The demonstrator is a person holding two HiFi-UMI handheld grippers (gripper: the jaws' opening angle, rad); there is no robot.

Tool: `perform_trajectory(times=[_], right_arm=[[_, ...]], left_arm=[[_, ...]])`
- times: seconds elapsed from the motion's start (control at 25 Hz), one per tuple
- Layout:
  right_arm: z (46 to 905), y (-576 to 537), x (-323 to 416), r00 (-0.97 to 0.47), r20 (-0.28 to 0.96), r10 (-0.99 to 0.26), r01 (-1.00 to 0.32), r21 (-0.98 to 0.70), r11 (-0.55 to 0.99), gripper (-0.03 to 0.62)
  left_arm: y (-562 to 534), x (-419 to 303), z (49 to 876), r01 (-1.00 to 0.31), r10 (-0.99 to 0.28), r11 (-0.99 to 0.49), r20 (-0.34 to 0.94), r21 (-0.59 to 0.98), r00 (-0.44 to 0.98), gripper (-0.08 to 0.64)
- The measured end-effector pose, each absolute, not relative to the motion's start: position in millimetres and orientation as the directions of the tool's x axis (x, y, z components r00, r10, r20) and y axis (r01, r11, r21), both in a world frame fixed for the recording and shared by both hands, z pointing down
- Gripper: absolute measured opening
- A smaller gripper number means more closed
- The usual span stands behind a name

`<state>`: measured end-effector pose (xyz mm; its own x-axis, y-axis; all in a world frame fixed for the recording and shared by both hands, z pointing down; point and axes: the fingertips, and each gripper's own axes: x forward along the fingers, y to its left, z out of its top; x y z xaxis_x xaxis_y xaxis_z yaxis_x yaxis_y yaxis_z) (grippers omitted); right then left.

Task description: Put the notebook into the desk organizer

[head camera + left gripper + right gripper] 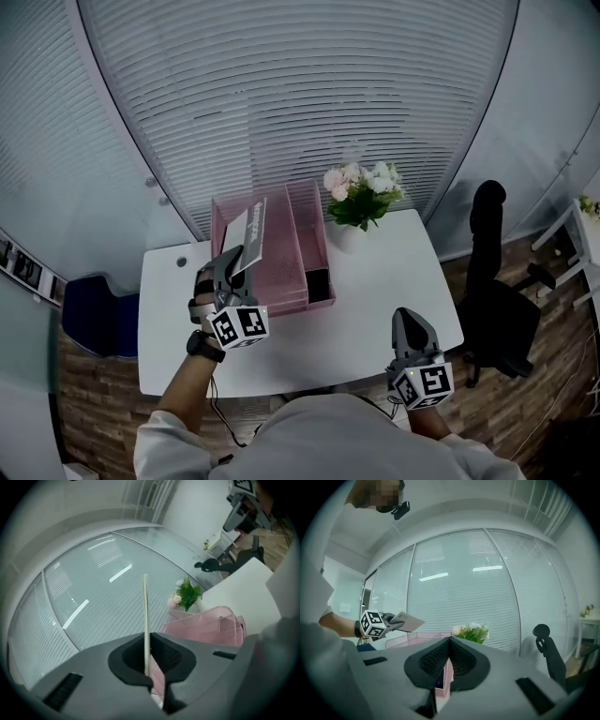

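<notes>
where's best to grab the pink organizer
Probably the right wall of the organizer, at its top rim, pinched from above with the right tongs: that mesh wall is thin and upright, and the notebook in the left tongs is over the left side.

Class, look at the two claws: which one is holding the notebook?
The left claw: its jaws pinch the notebook above the pink organizer, while the right claw is shut and empty.
</notes>
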<state>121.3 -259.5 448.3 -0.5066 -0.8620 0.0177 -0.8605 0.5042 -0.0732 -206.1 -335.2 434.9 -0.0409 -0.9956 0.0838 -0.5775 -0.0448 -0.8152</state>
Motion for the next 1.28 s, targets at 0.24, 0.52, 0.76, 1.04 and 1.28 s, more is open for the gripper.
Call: perform_trajectory(times=[0.24, 0.52, 0.76, 1.04, 1.28], right_arm=[[455, -263, 147, -0.472, 0.029, -0.881, -0.88, -0.083, 0.468, 0.012], [462, -267, 169, -0.432, 0.043, -0.901, -0.899, -0.092, 0.427, 0.013], [467, -270, 179, -0.411, 0.049, -0.91, -0.909, -0.098, 0.405, 0.013], [469, -274, 177, -0.409, 0.044, -0.911, -0.909, -0.106, 0.403, 0.014], [469, -274, 182, -0.398, 0.043, -0.916, -0.914, -0.108, 0.392, 0.014]], left_arm=[[-378, -200, 478, -0.379, -0.976, -0.181, 0.214, -0.908, -0.048, 0.017], [-405, -202, 531, -0.216, -0.926, -0.349, 0.371, -0.912, -0.071, 0.017], [-411, -205, 562, -0.181, -0.852, -0.495, 0.516, -0.85, -0.091, 0.029], [-409, -204, 583, -0.196, -0.7, -0.684, 0.708, -0.703, -0.098, 0.104], [-407, -206, 583, -0.232, -0.609, -0.76, 0.79, -0.607, -0.074, 0.165]])
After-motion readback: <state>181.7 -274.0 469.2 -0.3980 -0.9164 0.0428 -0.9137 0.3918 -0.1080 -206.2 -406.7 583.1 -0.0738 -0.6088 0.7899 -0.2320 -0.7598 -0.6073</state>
